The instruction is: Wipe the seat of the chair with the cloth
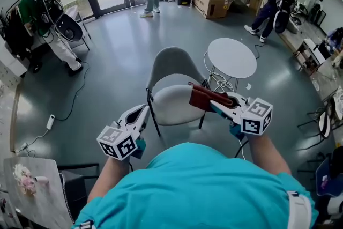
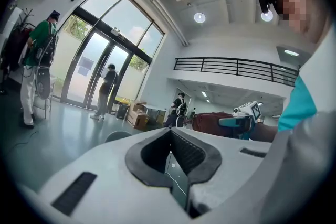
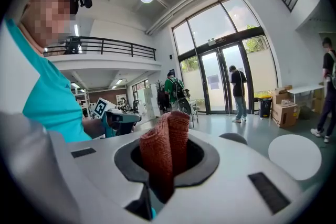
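Right gripper (image 1: 216,102) pinched the folded rust-red woven cloth (image 1: 199,96) over the grey plastic chair seat (image 1: 169,109); left gripper (image 1: 137,115) sat closed, empty. Lowering the cloth flat before sweeping would wipe best.

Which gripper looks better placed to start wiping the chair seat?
Right. The right gripper has the red cloth clamped in its jaws, over the edge of the chair seat; the left gripper holds nothing.
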`<state>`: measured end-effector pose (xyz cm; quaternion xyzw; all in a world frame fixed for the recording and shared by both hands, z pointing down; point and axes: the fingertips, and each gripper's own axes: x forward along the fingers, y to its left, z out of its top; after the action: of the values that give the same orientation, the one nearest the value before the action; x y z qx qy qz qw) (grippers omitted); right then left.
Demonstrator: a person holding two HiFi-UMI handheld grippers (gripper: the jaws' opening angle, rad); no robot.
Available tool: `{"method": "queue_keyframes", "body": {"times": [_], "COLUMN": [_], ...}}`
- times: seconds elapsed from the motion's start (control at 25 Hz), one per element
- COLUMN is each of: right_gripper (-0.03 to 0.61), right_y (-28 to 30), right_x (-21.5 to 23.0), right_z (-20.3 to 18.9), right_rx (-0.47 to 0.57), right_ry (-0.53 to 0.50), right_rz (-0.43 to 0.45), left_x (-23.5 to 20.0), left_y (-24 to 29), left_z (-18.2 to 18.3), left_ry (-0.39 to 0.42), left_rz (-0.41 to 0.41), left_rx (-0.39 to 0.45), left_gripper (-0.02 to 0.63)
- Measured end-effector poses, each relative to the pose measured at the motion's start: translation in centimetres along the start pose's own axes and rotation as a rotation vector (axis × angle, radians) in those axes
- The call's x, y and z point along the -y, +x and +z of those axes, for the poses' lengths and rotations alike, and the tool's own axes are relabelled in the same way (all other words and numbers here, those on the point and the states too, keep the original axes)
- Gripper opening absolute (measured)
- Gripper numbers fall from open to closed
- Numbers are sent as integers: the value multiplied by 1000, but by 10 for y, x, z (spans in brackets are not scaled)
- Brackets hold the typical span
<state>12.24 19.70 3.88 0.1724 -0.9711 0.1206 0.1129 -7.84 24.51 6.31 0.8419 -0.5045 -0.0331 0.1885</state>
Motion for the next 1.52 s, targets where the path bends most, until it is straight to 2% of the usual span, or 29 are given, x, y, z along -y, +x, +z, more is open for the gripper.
{"method": "queue_keyframes", "body": {"times": [0.16,0.28,0.4,0.56,0.8,0.96,1.4,1.52], "right_gripper": [55,55,55,55,55,55,55,55], "right_y": [20,27,30,45,82,118,215,255], "right_x": [43,86,143,212,276,289,263,263], "right_z": [7,10,14,22,14,-4,-37,-58], "right_rx": [6,12,10,0,-17,-50,-180,-217], "right_ry": [13,17,12,31,46,89,114,121], "right_rz": [-6,29,82,158,258,276,228,232], "left_x": [-24,-33,-40,-52,-72,-99,-203,-234], "left_y": [36,74,122,170,211,213,184,180], "left_z": [-3,0,11,22,12,-4,-38,-59], "left_ry": [-11,-3,15,-19,-43,-68,-117,-128], "left_rz": [3,30,95,185,292,317,304,318], "left_rx": [-29,-34,-20,5,-24,-67,-129,-156], "left_gripper": [4,4,4,3,3,4,4,5]}}
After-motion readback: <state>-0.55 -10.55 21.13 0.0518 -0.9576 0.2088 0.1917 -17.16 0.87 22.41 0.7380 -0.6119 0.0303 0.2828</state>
